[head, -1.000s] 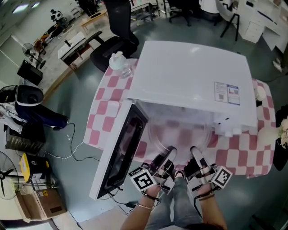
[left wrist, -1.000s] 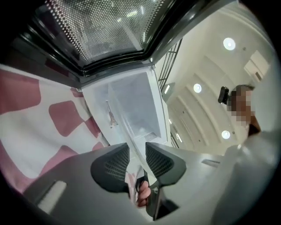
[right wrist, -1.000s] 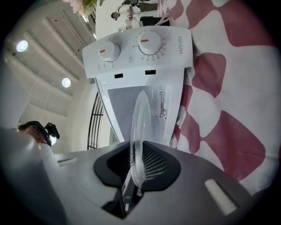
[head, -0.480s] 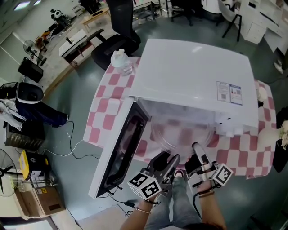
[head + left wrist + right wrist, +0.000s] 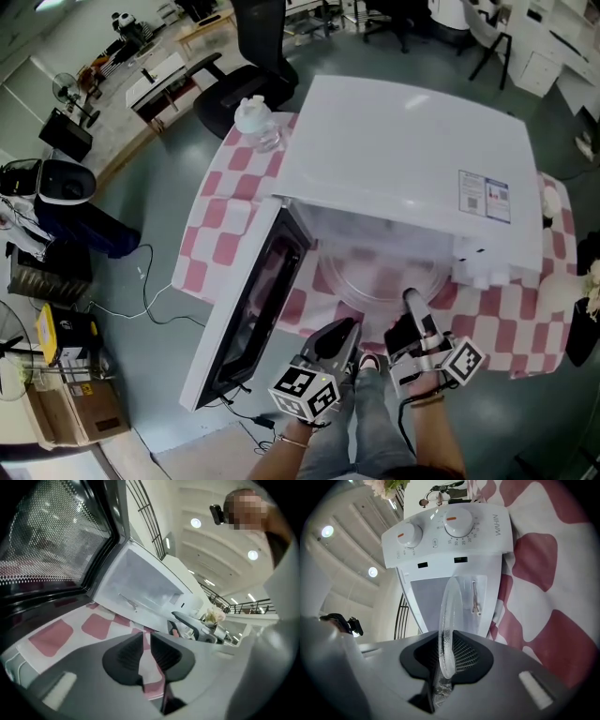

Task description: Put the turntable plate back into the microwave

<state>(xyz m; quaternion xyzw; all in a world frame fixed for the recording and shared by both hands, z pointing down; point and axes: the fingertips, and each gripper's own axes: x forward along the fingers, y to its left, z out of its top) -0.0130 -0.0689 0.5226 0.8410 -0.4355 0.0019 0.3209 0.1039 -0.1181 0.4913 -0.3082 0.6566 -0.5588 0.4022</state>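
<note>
The clear glass turntable plate (image 5: 377, 272) lies level in the mouth of the white microwave (image 5: 403, 159), whose door (image 5: 253, 300) swings open to the left. My right gripper (image 5: 411, 300) is shut on the plate's near rim; in the right gripper view the rim (image 5: 449, 606) stands edge-on between the pads (image 5: 464, 656) of that gripper (image 5: 446, 653). My left gripper (image 5: 343, 332) hangs just short of the plate, below the open door. Its jaws (image 5: 146, 641) are closing, with a narrow gap and nothing between them.
The microwave stands on a table with a pink and white checked cloth (image 5: 220, 234). A clear plastic bottle (image 5: 255, 122) sits at the back left corner. A black office chair (image 5: 248, 84) stands behind the table. The control panel with two dials (image 5: 440, 531) is on the microwave's right side.
My left gripper has come off the plate's rim, drawn back toward me and rolled over, its marker cube turning. The right gripper and the plate have stayed put.
</note>
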